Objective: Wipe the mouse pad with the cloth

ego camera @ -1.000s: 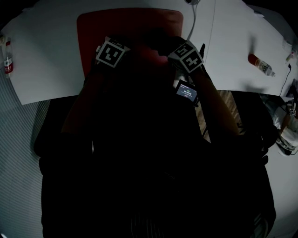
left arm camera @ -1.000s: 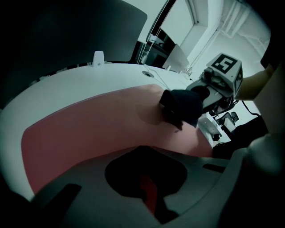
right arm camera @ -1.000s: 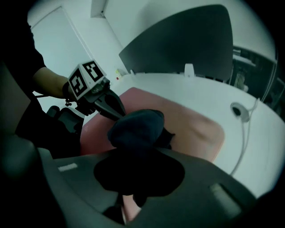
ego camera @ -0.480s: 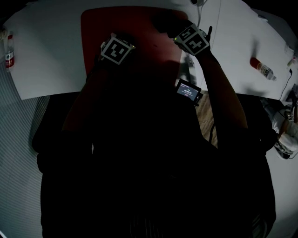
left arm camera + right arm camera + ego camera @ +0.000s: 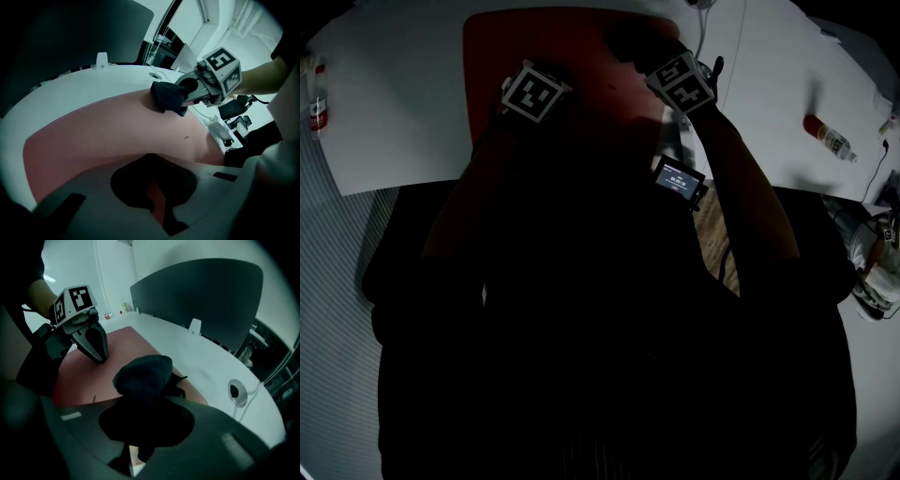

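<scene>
A: Right gripper (image 5: pixel 187 91) state?
B: Clamped on the cloth (image 5: pixel 143 376). It's a dark wad pinched between the jaws, and most of it bulges out in front.

A: Where is the cloth on the pad (image 5: pixel 84 376)?
B: At the far edge, right-hand side, close to where the pad meets the white table (image 5: pixel 206 362). Its underside looks to be down on the pad.

A: Left gripper (image 5: pixel 101 355)?
B: Jaws together, nothing in them. The tips touch the pad, left of the cloth and clear of it.

A: Pad itself?
B: Red, flat on the table, under both grippers.

A: What can't you see?
B: The right gripper's fingertips, which are buried in the cloth. I can't tell how much of the cloth lies flat on the pad. The head view is very dark. The person's body fills its lower half, the pad's near edge is lost in shadow, and the cloth there is only a black blob.

A: Anything else?
B: A grommet (image 5: pixel 236 392) in the table, right of the cloth. A bottle (image 5: pixel 827 134) lies well off to the right.
</scene>
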